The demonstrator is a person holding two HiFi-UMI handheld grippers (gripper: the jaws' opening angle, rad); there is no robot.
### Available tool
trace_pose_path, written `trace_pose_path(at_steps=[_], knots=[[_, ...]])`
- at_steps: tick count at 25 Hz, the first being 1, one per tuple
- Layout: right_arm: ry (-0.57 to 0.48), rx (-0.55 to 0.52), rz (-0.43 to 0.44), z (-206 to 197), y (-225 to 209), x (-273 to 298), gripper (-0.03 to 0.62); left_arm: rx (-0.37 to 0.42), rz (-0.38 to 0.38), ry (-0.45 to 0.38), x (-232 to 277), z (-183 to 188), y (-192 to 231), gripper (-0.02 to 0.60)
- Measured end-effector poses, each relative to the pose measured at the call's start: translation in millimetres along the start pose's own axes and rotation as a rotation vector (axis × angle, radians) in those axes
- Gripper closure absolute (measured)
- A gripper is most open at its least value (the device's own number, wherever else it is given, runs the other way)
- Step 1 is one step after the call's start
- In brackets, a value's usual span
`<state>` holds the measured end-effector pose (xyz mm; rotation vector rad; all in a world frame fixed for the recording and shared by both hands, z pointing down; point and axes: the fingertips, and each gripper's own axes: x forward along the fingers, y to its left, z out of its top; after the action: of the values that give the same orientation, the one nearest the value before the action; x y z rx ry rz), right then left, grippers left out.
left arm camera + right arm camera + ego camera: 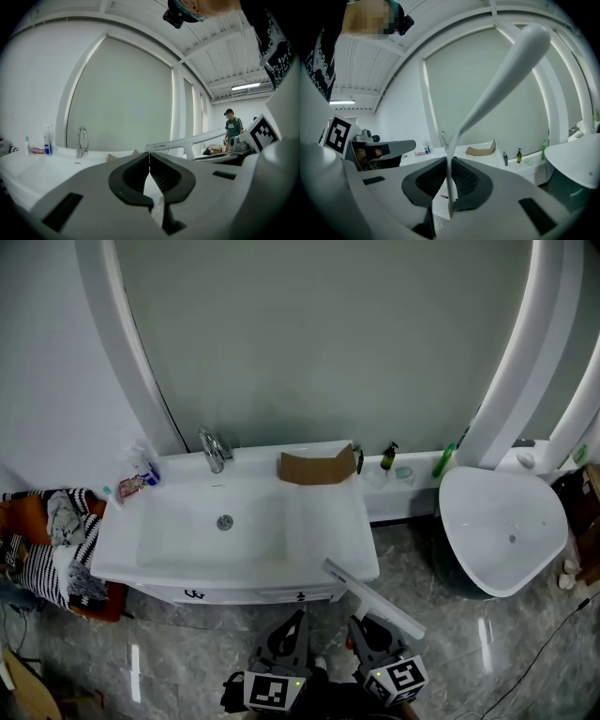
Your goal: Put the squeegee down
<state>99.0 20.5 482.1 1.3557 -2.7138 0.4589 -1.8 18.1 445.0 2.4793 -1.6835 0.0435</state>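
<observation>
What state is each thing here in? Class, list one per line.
Squeegee: held, not yet set down.
Right gripper: fingers shut on the squeegee.
Left gripper: fingers shut, empty.
Faucet: no water running.
Sink: basin empty.

My right tool (364, 626) has the squeegee (375, 598), far end over the near right corner of the sink (356, 538). Left tool (294, 622) just left of it.
</observation>
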Motion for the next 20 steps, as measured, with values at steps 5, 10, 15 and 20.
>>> trace_pose_path(at_steps=[5, 10, 15, 20], knots=[[-0.003, 0.022, -0.024, 14.0, -9.1, 33.5, 0.543, -0.005, -0.009, -0.002, 28.3, 8.6, 27.8, 0.575], [-0.007, 0.039, -0.070, 23.3, -25.8, 62.3, 0.543, -0.004, -0.032, 0.002, 56.7, 20.5, 52.9, 0.575], [-0.020, 0.034, -0.118, 33.9, -35.9, 88.2, 0.543, -0.006, -0.054, 0.007, 76.5, 24.0, 76.1, 0.575], [-0.022, 0.068, -0.149, 34.7, -38.4, 110.6, 0.543, 0.001, -0.070, 0.028, 88.1, 18.8, 98.9, 0.575]])
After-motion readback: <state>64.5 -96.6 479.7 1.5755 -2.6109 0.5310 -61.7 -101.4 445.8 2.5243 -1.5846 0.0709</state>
